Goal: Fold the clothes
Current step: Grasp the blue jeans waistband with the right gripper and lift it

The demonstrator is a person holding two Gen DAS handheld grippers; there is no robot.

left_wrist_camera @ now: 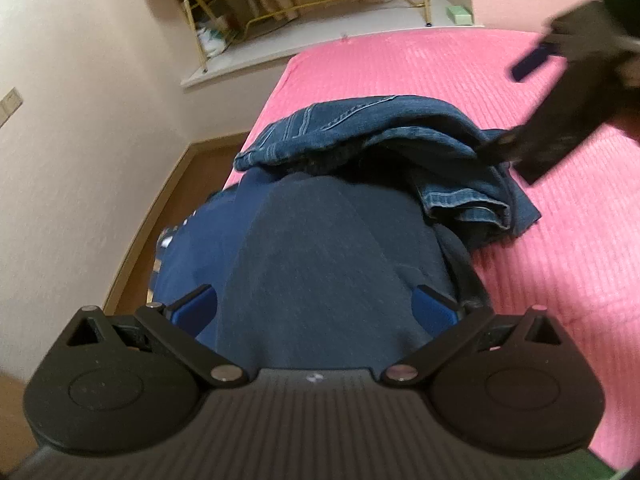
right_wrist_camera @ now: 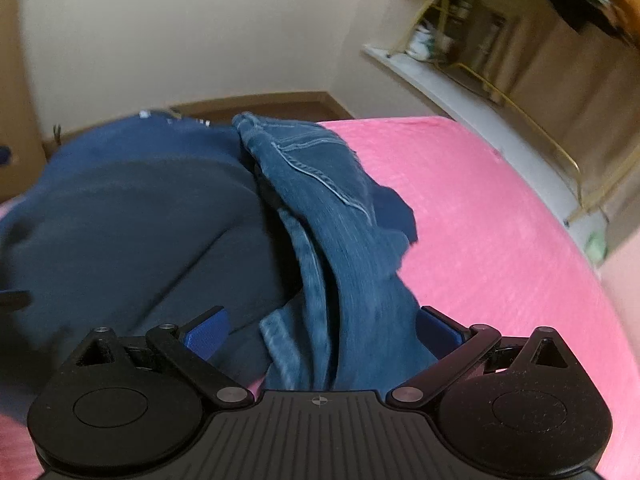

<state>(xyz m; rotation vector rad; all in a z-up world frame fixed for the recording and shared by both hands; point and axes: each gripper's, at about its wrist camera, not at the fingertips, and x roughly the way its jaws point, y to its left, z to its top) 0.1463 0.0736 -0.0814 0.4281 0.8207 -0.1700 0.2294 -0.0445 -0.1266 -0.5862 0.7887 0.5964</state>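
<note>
A heap of clothes lies on the pink bedspread (left_wrist_camera: 420, 68). A dark navy garment (left_wrist_camera: 320, 248) bulges up between the fingers of my left gripper (left_wrist_camera: 316, 304), which is open wide around it. Under it lies a brighter blue top (left_wrist_camera: 200, 240) with white print. Blue jeans (left_wrist_camera: 360, 132) are bunched just beyond. In the right wrist view the jeans (right_wrist_camera: 336, 216) run between the blue pads (right_wrist_camera: 208, 334) of my open right gripper (right_wrist_camera: 322, 332), with the navy garment (right_wrist_camera: 140, 220) to their left. The right gripper (left_wrist_camera: 516, 104) also shows at the jeans' right edge in the left wrist view.
The bed's left edge drops to a wooden floor (left_wrist_camera: 168, 208) beside a pale wall (left_wrist_camera: 80, 80). Past the bed's far end, a gold metal rack (left_wrist_camera: 304, 4) stands on a white ledge, with a small green box (left_wrist_camera: 460, 14) nearby. Bare pink bedspread (right_wrist_camera: 500, 220) spreads right of the clothes.
</note>
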